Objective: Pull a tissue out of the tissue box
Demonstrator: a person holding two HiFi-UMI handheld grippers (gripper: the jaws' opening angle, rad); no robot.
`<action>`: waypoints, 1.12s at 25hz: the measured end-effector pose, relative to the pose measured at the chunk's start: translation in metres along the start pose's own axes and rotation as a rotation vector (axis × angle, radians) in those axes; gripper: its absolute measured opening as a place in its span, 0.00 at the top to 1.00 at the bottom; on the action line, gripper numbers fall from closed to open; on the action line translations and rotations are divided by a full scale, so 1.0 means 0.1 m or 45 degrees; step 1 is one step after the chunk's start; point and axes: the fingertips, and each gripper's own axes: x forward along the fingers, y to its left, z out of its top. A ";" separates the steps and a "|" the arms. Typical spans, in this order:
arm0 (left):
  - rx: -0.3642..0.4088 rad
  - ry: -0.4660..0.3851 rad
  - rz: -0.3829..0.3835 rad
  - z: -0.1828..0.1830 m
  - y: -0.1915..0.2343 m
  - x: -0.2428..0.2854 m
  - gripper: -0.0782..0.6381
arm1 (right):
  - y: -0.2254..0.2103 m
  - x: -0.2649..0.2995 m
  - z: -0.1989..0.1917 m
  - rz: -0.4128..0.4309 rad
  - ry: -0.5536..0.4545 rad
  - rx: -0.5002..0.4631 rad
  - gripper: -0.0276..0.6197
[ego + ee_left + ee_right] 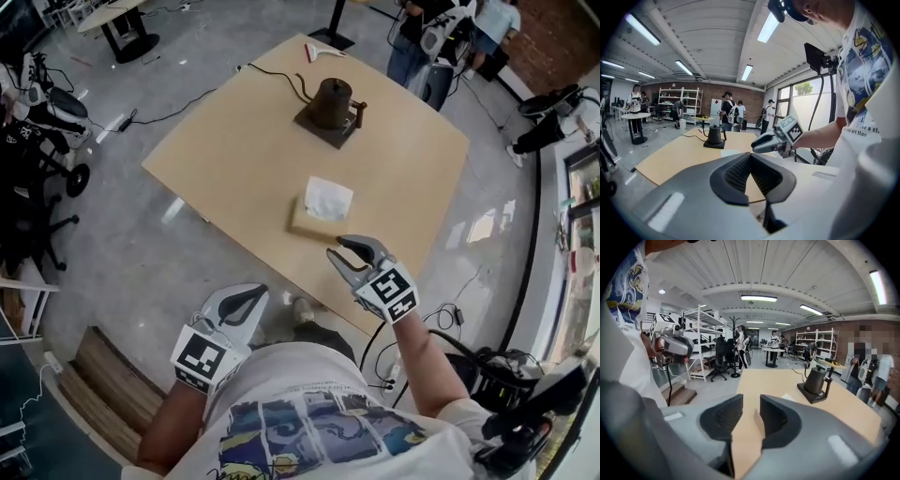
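While left hand-held gripper is closed, right hand-held gripper gapes empty at the table edge.

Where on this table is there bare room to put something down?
The left half of the table, left of the tissue box and kettle, is bare; so is the right strip beside them. Crowded: the far edge, with the kettle's cable and a small tool.

The beige cardboard tissue box is mostly hiding behind the grey right gripper, and that small white-and-red thing is looking too tiny to identify.
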 end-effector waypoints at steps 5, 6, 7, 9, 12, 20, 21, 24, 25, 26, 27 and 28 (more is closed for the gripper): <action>-0.010 0.004 0.049 0.09 0.03 0.19 0.88 | -0.67 0.20 -0.22 0.012 0.074 0.035 0.74; -0.020 0.010 0.063 0.09 0.05 0.23 0.88 | -0.78 0.24 -0.27 0.018 0.087 0.046 0.73; -0.030 0.015 0.079 0.09 0.06 0.26 0.88 | -0.89 0.29 -0.32 0.025 0.100 0.054 0.72; -0.049 0.025 0.109 0.11 0.08 0.33 0.88 | -1.09 0.38 -0.44 0.035 0.118 0.082 0.70; -0.063 0.044 0.149 0.12 0.08 0.42 0.88 | -1.35 0.52 -0.60 0.065 0.140 0.127 0.65; -0.106 0.103 0.264 0.11 0.11 0.48 0.88 | -1.68 0.96 -0.86 0.188 0.171 0.236 0.56; -0.111 0.108 0.274 0.10 0.11 0.49 0.88 | -1.71 1.03 -0.89 0.204 0.179 0.244 0.55; -0.120 0.125 0.300 0.06 0.12 0.51 0.88 | -1.81 1.18 -0.96 0.263 0.187 0.308 0.53; -0.124 0.134 0.311 0.05 0.12 0.51 0.88 | -1.81 1.23 -0.97 0.291 0.187 0.334 0.53; -0.128 0.143 0.323 0.05 0.12 0.50 0.89 | -1.80 1.27 -0.99 0.321 0.188 0.358 0.52; -0.131 0.150 0.334 0.04 0.12 0.48 0.88 | -1.78 1.31 -1.00 0.349 0.193 0.376 0.52; -0.135 0.156 0.344 0.03 0.13 0.46 0.88 | -1.76 1.35 -1.01 0.372 0.201 0.389 0.52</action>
